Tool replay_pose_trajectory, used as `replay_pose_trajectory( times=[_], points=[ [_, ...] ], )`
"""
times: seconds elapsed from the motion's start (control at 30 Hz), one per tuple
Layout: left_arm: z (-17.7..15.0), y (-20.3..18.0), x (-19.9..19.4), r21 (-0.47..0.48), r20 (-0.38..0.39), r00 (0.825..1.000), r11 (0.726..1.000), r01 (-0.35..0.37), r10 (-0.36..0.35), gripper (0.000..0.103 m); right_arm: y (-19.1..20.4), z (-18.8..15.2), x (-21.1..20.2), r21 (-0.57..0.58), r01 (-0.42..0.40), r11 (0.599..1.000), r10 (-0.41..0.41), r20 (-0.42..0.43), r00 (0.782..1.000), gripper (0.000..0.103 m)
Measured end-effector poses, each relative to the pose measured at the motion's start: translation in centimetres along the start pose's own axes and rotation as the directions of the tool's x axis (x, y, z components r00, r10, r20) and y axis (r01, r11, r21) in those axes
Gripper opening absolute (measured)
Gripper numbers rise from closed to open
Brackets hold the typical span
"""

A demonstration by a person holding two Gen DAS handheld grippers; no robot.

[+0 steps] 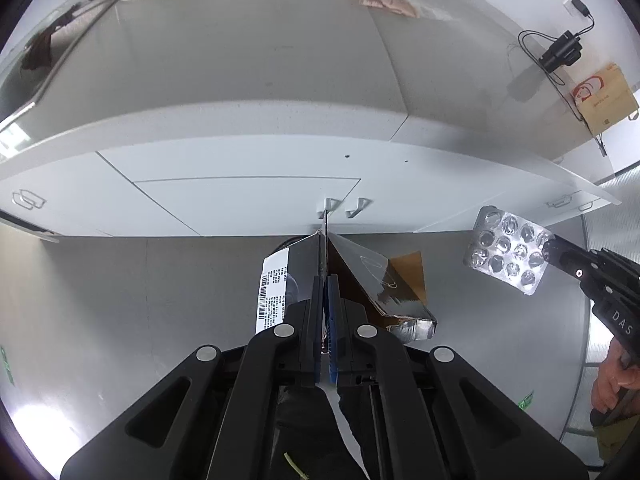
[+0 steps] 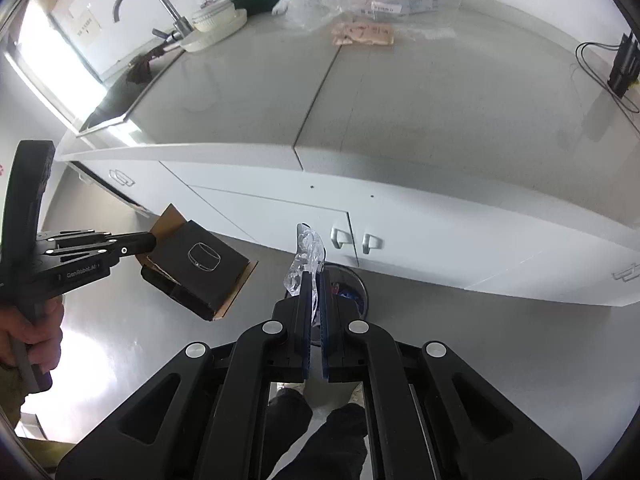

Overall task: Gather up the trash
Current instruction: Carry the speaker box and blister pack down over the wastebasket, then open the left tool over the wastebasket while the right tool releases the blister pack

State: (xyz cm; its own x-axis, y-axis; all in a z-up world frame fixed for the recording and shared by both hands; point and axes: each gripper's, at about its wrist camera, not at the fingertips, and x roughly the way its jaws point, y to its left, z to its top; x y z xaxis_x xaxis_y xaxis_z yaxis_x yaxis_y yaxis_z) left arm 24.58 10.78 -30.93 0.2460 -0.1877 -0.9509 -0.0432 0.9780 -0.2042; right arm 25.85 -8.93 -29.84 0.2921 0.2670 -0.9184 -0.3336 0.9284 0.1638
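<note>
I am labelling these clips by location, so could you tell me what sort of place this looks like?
Most likely a home kitchen. A grey countertop runs above white cabinet doors, and a sink with a curved metal faucet sits at its far left end, with stacked dishes beside it.

"DAS" reads on right gripper point(image 1: 550, 246) body, "GenRobot.AI" on left gripper point(image 2: 154, 242) body; black box point(image 2: 200, 266) carries barcode label point(image 1: 272, 290), its print too small to read.
</note>
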Motion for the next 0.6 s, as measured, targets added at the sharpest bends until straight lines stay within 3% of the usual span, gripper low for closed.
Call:
replay_pose_trajectory(
  times=[0.37,0.6],
  points=[
    [-1.2,1.8,14.8,0.001,-0.08,0.997,1.0,-0.018,0.018,0.001,-2.0,-3.9,15.3,0.05,-0.037,0.998,0.044,-0.138,0.989,0.005],
    [-3.5,4.1,24.4,-0.052,-0.138,0.99,0.999,0.008,-0.015,0.001,-2.9,-6.0,25.0,0.055,-0.033,0.998,0.044,-0.209,0.977,0.005]
  ],
)
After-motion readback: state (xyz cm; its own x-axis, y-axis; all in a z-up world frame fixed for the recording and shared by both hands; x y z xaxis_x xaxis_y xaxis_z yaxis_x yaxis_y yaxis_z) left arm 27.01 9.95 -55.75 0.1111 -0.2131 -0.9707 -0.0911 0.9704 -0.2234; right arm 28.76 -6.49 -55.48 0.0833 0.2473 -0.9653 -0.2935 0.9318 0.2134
